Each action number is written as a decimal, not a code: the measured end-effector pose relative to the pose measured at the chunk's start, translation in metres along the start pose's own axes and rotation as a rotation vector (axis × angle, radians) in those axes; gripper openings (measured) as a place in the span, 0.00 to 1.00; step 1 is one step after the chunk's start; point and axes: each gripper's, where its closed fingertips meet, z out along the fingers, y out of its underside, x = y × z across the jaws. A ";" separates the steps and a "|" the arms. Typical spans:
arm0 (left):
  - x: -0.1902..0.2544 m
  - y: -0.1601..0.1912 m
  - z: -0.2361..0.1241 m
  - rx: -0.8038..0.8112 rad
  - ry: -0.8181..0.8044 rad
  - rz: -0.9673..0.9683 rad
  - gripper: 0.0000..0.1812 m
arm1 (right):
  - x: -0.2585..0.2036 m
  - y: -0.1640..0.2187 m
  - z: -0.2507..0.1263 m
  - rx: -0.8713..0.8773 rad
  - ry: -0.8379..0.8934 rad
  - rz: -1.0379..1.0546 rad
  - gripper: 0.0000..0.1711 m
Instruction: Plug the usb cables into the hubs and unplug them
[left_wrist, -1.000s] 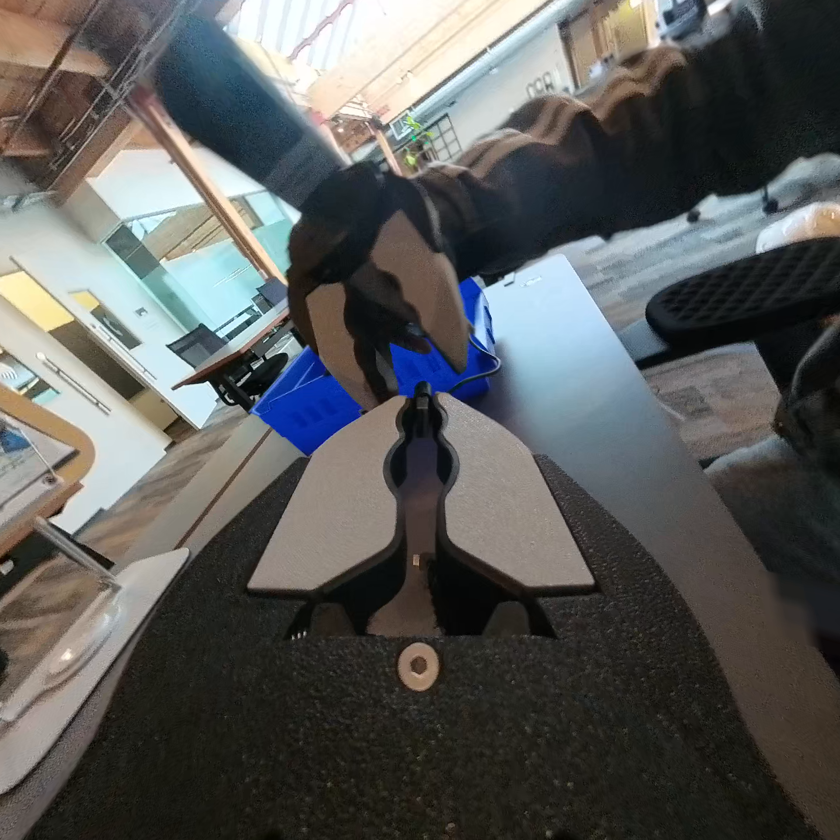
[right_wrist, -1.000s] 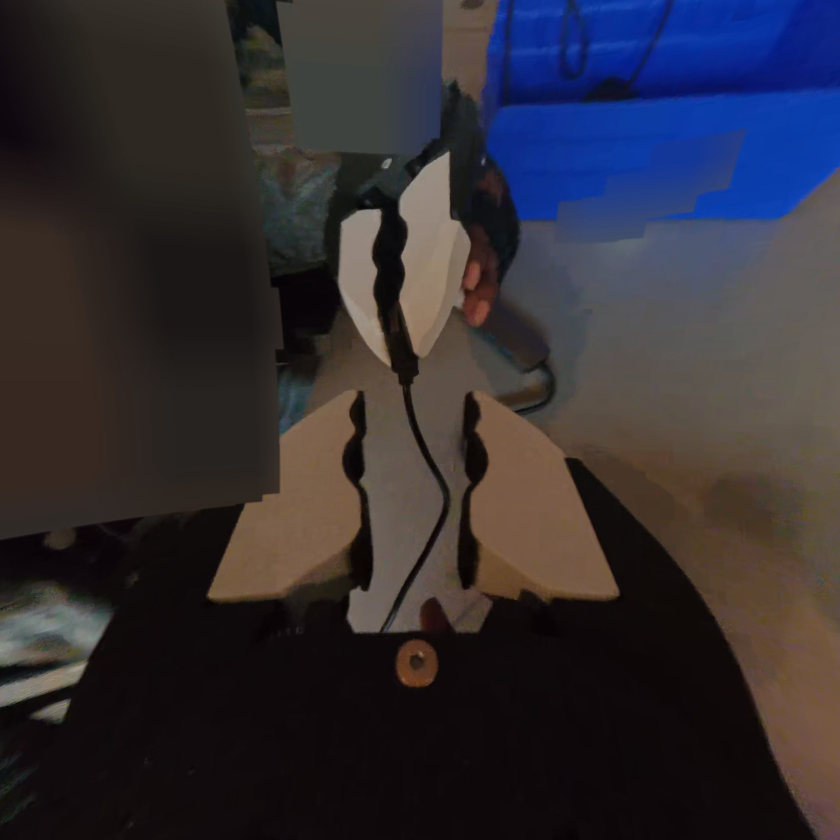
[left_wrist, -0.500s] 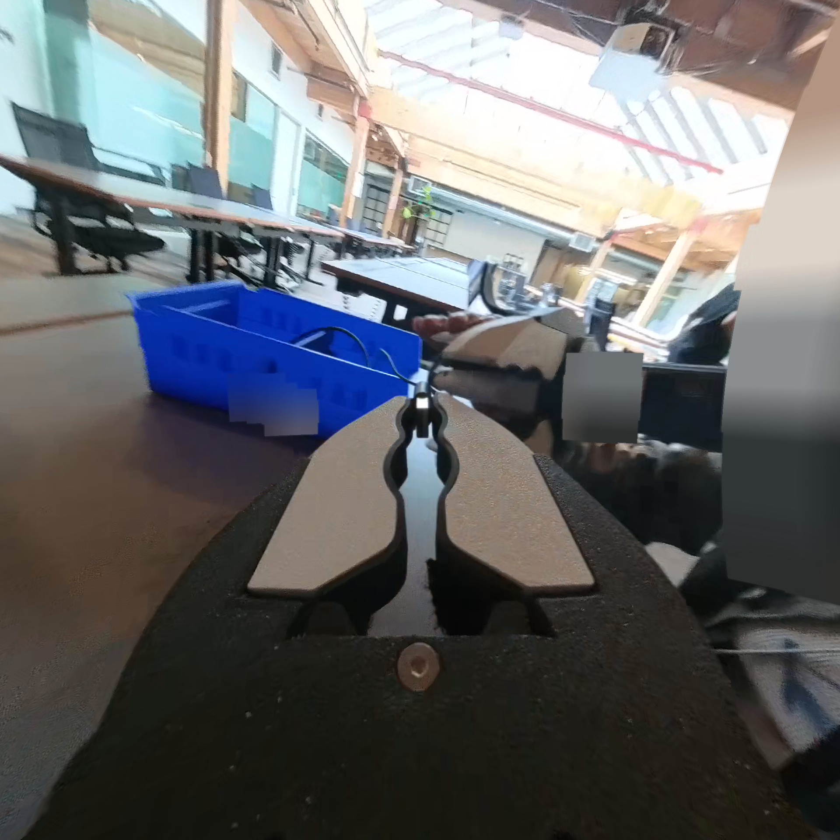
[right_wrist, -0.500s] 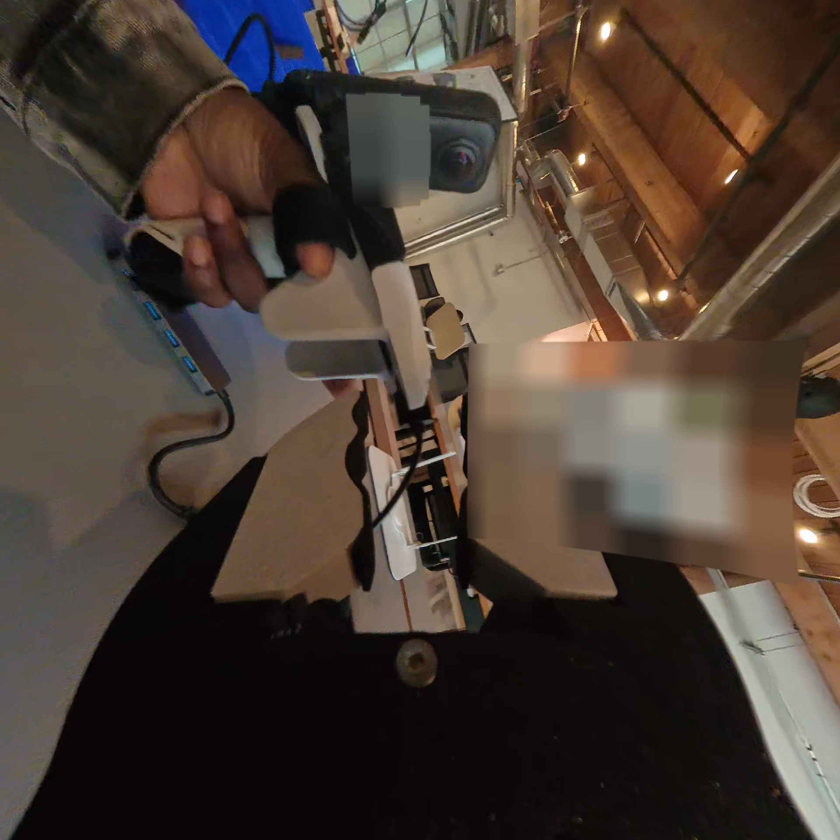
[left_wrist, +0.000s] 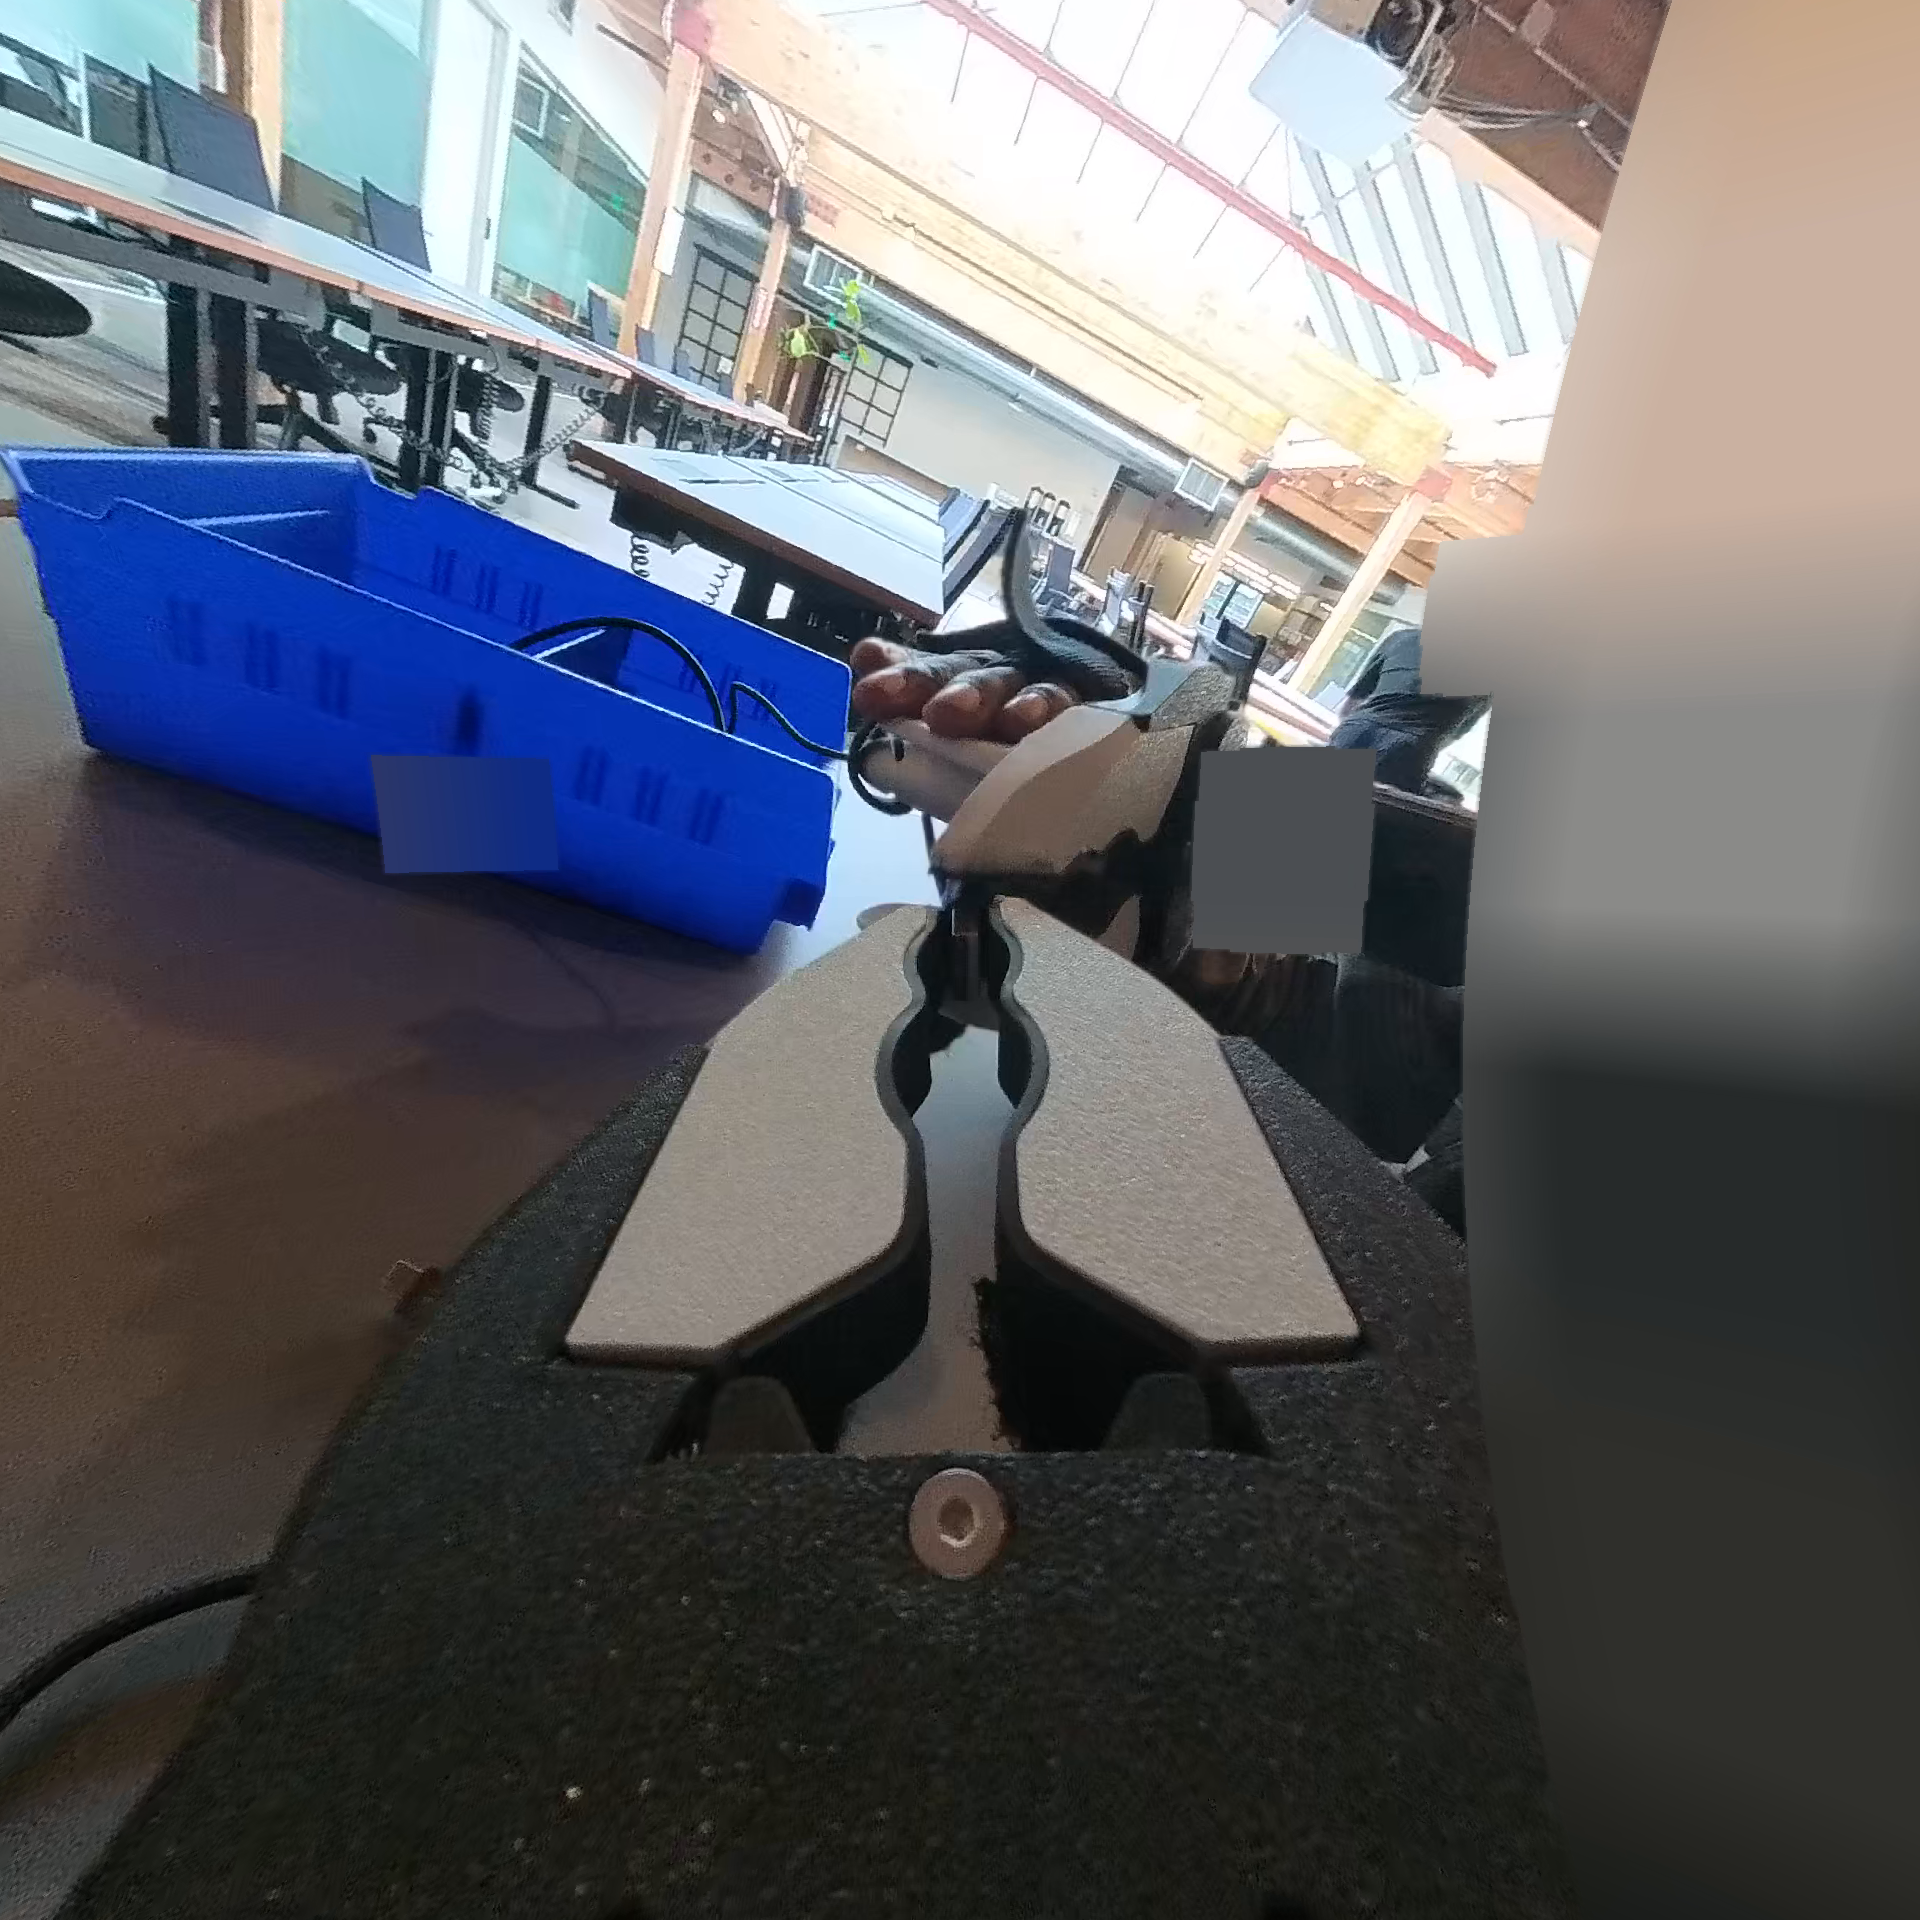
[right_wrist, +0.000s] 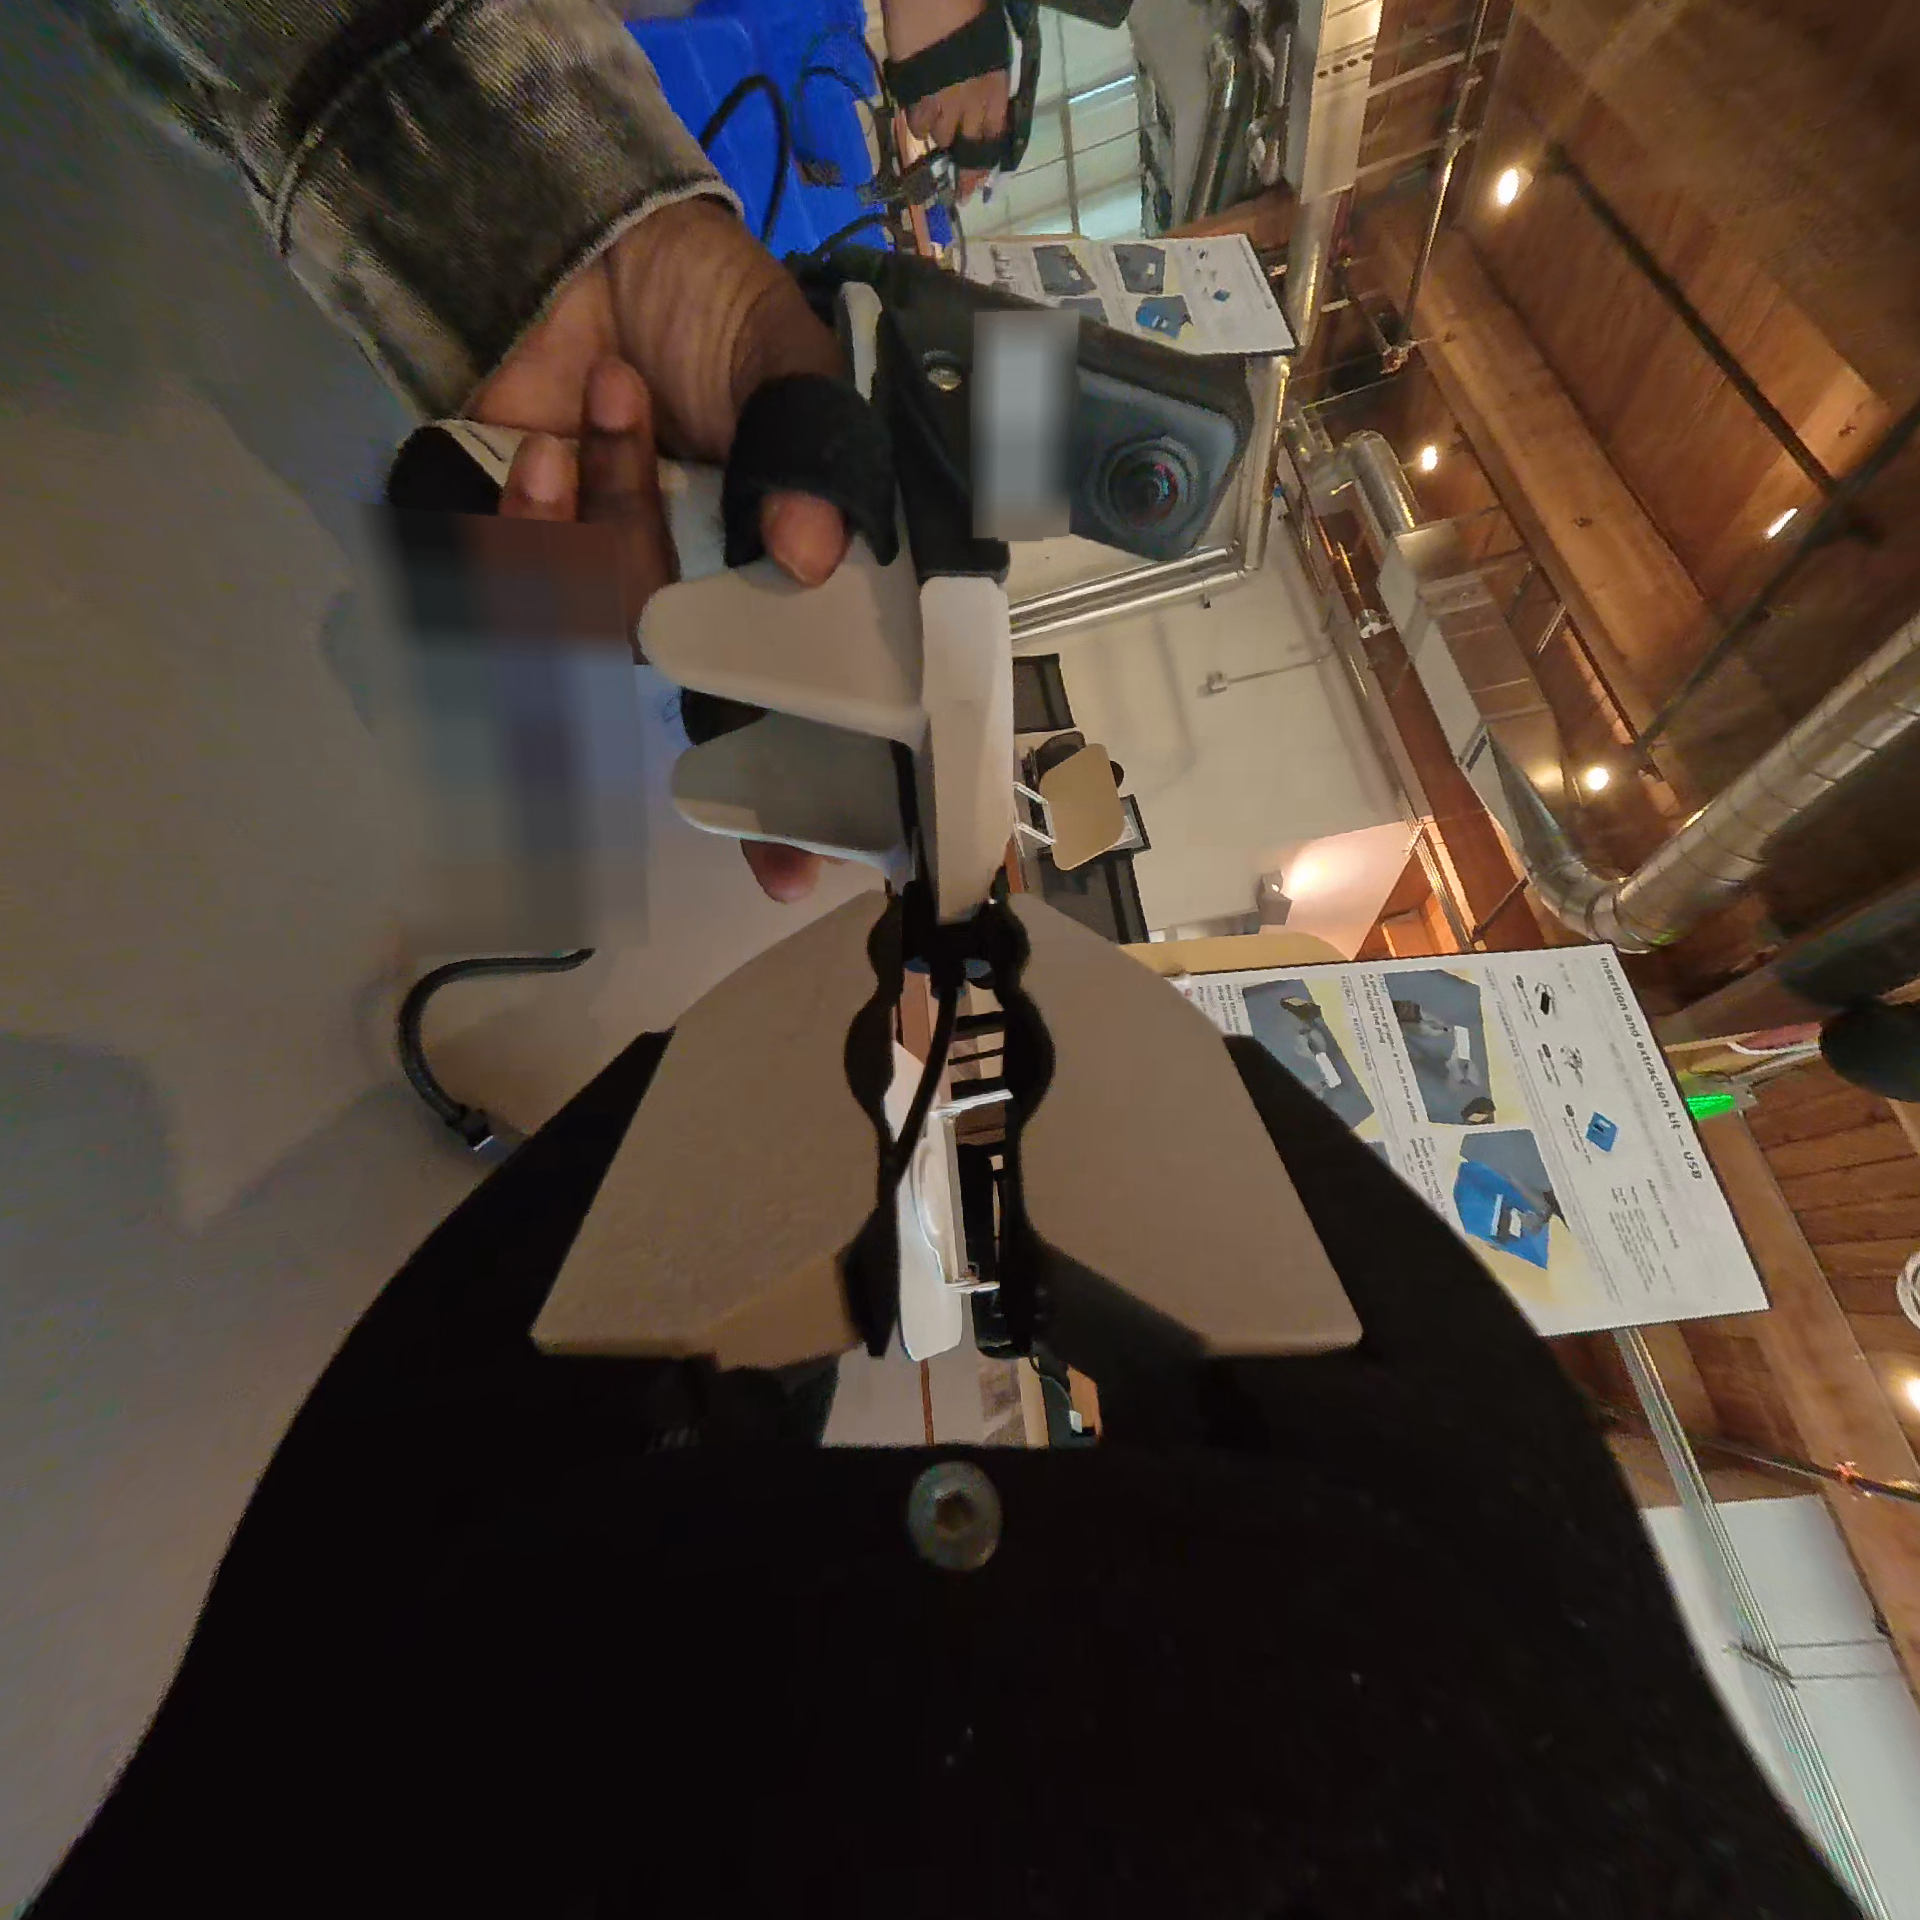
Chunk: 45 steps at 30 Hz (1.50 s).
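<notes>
My left gripper (left_wrist: 961, 920) is shut on a small black USB plug (left_wrist: 964, 940) at its fingertips, held above the dark table (left_wrist: 260, 1091). My right gripper (left_wrist: 1039, 821) faces it tip to tip, held by a hand. In the right wrist view, my right gripper (right_wrist: 951, 951) is closed on the thin black cable (right_wrist: 920, 1101) just behind that plug, and the cable runs back between its fingers. The left gripper (right_wrist: 951, 899) meets it from above. A thicker black cable (right_wrist: 436, 1039) with a plug end lies on the table; the hub is under a blurred patch.
A blue bin (left_wrist: 312, 665) stands on the table to the left, with a black cable (left_wrist: 665, 644) trailing out of it toward the right gripper. A printed sheet (right_wrist: 1507, 1132) lies at the right. Another person's gloved hand (right_wrist: 956, 73) works at a far table.
My right gripper was open around the cable and is now closed on it. Both grippers have swung round and come tip to tip. The left stays shut on the plug.
</notes>
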 end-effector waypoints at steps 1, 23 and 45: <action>0.000 0.000 0.000 0.002 0.004 -0.009 0.04 | -0.001 0.001 0.000 -0.004 -0.008 0.004 0.08; -0.033 -0.033 -0.073 -0.178 -0.567 0.685 0.28 | 0.054 -0.041 -0.064 0.560 -0.058 0.808 0.08; -0.082 0.116 -0.173 -0.870 -1.042 0.145 0.35 | 0.024 -0.014 -0.054 0.313 -0.136 0.763 0.08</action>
